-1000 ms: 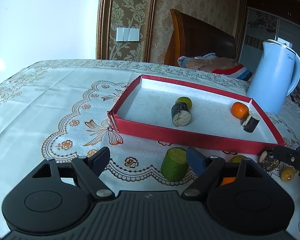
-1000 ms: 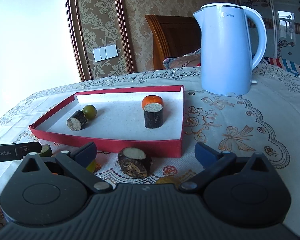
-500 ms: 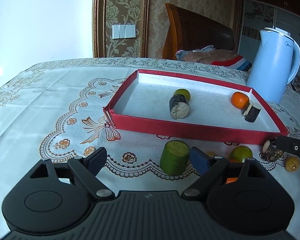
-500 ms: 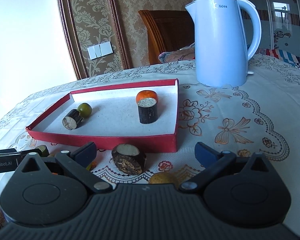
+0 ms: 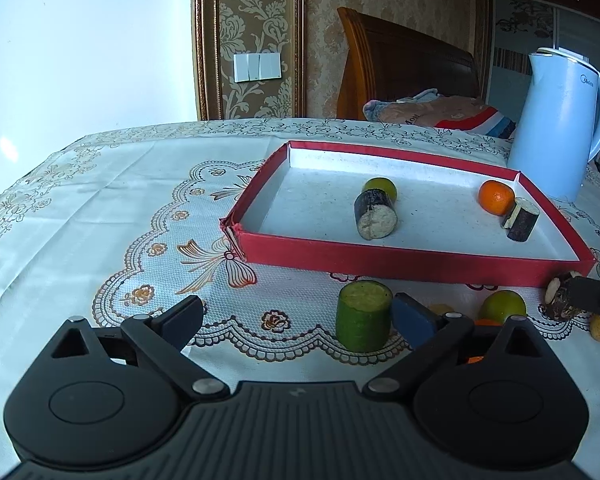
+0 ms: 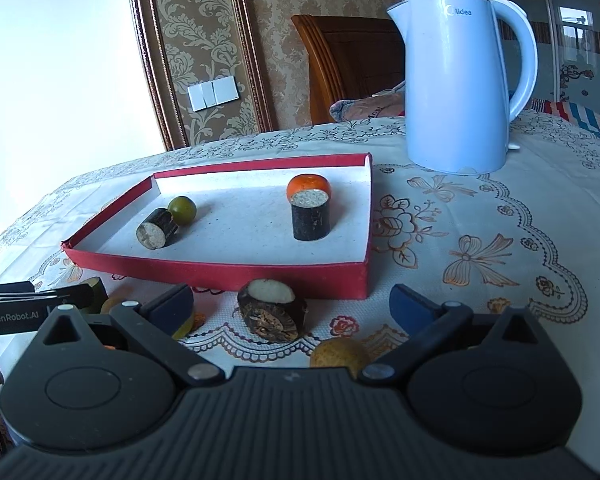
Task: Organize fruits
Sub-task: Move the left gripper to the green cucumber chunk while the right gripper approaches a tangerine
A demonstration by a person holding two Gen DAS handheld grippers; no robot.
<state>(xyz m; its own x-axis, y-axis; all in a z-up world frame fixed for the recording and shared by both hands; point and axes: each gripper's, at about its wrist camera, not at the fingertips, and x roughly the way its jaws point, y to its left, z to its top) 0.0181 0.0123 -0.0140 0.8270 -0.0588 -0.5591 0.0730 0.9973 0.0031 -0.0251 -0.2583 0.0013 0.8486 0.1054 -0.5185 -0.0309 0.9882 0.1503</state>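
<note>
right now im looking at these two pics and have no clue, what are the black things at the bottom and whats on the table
Those black shapes are two handheld grippers, each carried by a person, with a camera looking along its fingers. One picture is from the left gripper, whose jaws are opening; a green cylinder piece stands between them, by the blue pad. The other is from the right gripper, open around a dark chunk. Neither holds anything. On the tablecloth a red tray holds an orange, a green fruit and two dark cylinder pieces. A blue kettle stands behind.
</note>
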